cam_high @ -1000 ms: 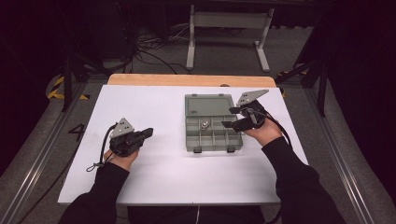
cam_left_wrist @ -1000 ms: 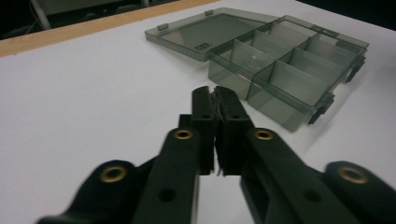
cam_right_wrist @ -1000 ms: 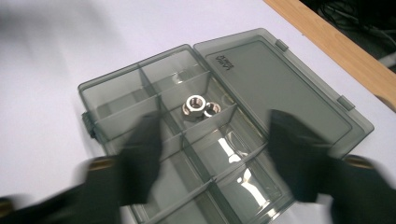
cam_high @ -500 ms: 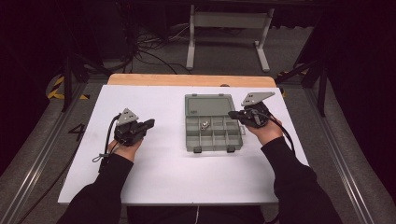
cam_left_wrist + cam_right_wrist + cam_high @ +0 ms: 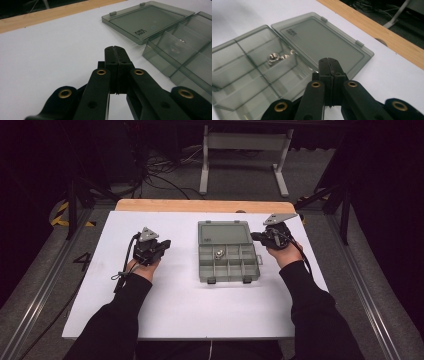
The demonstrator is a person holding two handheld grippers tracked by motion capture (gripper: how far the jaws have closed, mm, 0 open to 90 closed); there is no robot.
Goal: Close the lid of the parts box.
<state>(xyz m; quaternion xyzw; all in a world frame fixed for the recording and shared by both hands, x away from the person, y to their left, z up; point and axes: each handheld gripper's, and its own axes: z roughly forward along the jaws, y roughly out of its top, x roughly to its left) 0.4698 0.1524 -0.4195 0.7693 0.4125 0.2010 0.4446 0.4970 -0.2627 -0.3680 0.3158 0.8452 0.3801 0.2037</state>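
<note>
Between the two grippers, on the white table: grey compartment box, lid folded flat open on the far side. Small metal parts in one middle compartment. Just right of the box, right gripper, jaws pressed together, empty. Left gripper well apart on the left side, jaws likewise together, gripping nothing.

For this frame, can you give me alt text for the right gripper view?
The right gripper, its black jaws shut on nothing, hangs beside an open grey compartment box whose lid lies flat on the white table. Small metal parts sit in one compartment.
</note>
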